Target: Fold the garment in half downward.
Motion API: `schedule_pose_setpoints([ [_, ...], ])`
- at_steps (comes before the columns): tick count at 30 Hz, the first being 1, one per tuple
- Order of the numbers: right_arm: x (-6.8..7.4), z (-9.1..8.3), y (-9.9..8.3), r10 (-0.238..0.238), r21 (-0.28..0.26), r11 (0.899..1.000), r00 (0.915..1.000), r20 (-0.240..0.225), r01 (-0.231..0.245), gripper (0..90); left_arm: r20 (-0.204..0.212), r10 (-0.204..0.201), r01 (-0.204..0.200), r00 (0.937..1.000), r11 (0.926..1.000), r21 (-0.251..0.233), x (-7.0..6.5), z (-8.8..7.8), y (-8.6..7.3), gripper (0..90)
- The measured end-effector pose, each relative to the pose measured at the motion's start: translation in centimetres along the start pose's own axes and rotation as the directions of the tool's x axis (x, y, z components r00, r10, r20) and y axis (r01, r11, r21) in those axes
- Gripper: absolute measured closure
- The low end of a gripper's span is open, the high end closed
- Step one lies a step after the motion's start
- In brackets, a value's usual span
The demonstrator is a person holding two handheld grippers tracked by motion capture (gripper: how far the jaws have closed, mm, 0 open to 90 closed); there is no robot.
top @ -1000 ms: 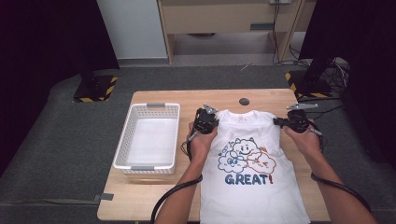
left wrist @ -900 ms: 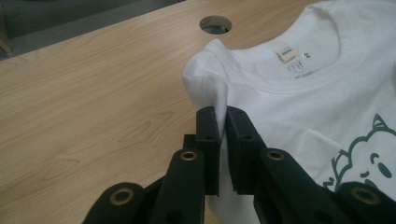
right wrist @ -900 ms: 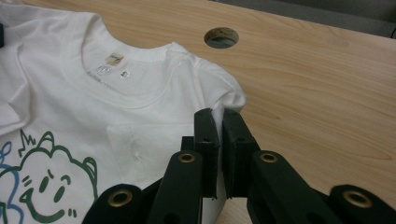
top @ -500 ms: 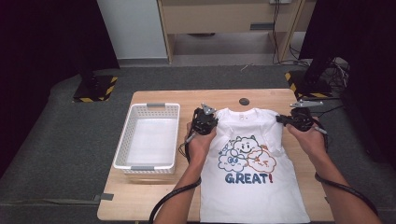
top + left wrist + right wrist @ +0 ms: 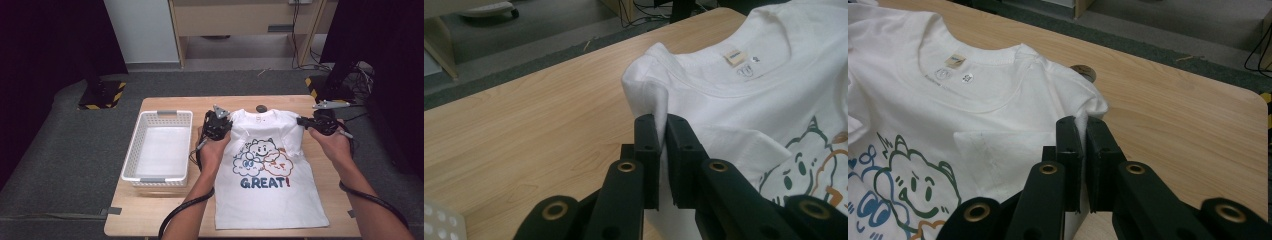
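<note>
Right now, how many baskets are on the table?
1: the white basket stands at the table's left side, beside the T-shirt. Nothing seems hidden.

I have both hands higher now than a second ago. My left gripper has come up off the light wooden bench, pulling its shoulder of the white cotton T-shirt with the cartoon cloud print and the word GREAT up with it; in the left gripper view that shoulder stands as a raised, bunched peak above the jaws. My right gripper has risen the same way, and its shoulder is tented clear of the wood. In the high view the shirt's upper edge has gone from lying flat to sagging between the two lifted corners, with fresh creases running down toward the print.
</note>
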State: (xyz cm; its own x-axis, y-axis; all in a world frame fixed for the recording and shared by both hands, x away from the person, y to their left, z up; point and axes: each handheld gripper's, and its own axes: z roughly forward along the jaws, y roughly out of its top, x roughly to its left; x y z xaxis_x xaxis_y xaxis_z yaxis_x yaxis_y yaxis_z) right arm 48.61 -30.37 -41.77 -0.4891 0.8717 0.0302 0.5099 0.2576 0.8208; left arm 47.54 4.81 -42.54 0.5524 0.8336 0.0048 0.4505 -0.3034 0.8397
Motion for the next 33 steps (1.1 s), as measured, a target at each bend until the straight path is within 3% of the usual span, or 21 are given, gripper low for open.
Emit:
schedule_pose_setpoints([
  [13,-0.1,-1.4,0.1,0.002,-0.014,1.0,0.9999,0.014,-0.002,86.0,-0.006,0.023,-0.023,0.9997,0.9997,-0.005,-0.8,-0.4,1.1,85.4],
  [21,0.2,-2.0,-0.8,0.003,-0.014,1.0,0.9999,0.015,-0.003,86.0,-0.01,0.046,-0.046,0.9989,0.9989,0.001,-1.6,-1.0,0.7,85.4],
  [33,1.5,-3.4,-3.0,-0.008,-0.014,1.0,0.9999,0.011,0.008,86.0,-0.025,0.062,-0.062,0.9978,0.9979,0.022,-3.3,-1.9,-1.3,85.4],
])
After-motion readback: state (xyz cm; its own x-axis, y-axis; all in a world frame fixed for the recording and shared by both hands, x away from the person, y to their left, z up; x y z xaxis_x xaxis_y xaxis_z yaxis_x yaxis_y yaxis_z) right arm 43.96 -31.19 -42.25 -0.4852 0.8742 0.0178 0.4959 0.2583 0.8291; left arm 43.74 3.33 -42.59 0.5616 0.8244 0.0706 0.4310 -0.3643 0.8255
